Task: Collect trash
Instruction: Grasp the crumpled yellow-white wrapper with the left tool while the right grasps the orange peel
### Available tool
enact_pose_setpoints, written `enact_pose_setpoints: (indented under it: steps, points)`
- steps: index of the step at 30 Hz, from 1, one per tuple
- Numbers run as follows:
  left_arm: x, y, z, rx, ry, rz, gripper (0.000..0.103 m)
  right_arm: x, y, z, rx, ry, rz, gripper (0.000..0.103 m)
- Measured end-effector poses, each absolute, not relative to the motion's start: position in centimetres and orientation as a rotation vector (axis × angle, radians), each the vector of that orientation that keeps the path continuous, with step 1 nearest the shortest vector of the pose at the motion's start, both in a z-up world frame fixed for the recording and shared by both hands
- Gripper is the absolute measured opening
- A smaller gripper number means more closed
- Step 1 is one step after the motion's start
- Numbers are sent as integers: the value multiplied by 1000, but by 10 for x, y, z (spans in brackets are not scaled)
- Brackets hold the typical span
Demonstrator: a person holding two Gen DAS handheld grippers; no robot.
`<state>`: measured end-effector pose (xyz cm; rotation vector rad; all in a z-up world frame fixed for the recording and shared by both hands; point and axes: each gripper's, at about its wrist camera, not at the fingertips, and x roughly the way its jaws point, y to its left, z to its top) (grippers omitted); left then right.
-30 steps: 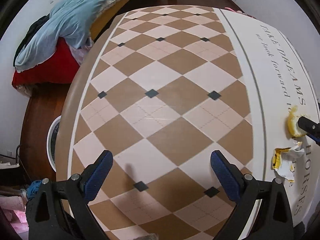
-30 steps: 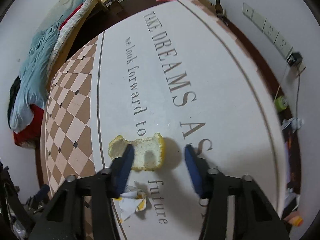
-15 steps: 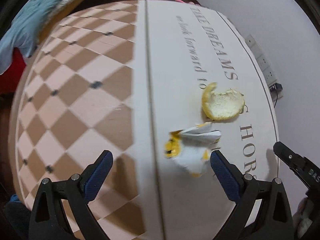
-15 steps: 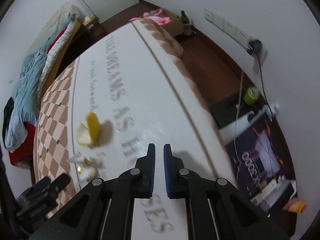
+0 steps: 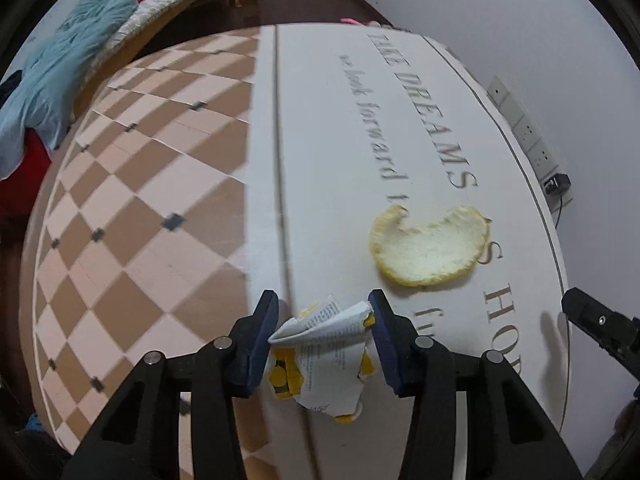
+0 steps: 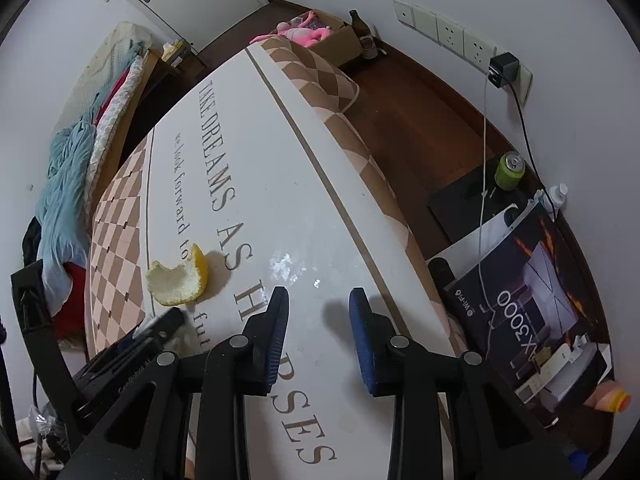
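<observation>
left claw (image 5: 322, 312) closing, pads touching crumpled wrapper (image 5: 324, 356); right claw (image 6: 319, 300) opening, empty.

Your right hand-held gripper (image 6: 319, 299) hangs over the white part of the desk (image 6: 280, 184), its blue pads parted a little and opening, with only bare printed lettering between them. Up and to the left of its fingertips lies the citrus peel (image 6: 178, 280), pale inside facing up, resting on the desk just beside the checked band. The left hand-held gripper (image 6: 168, 320) pokes in low on the left, its tip close below the peel; whether its jaws are parted cannot be told here. Off to the right, past the desk's edge, a green can (image 6: 509, 170) stands on the floor beside a dark printed box (image 6: 532, 300).
</observation>
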<state>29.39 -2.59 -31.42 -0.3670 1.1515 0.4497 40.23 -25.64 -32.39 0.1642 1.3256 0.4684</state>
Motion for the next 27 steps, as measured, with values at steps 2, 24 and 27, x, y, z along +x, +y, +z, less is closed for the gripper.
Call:
enact_pose_setpoints:
  steps: [2, 24, 27]
  points:
    - [280, -12, -307, -347, 1130, 481, 43, 401, -251, -321, 166, 1322, 478, 34]
    - [205, 88, -311, -416, 1085, 769, 43, 367, -75, -342, -245, 1136, 566, 90]
    - [205, 92, -310, -414, 1078, 766, 43, 364, -77, -339, -296, 1077, 542, 63]
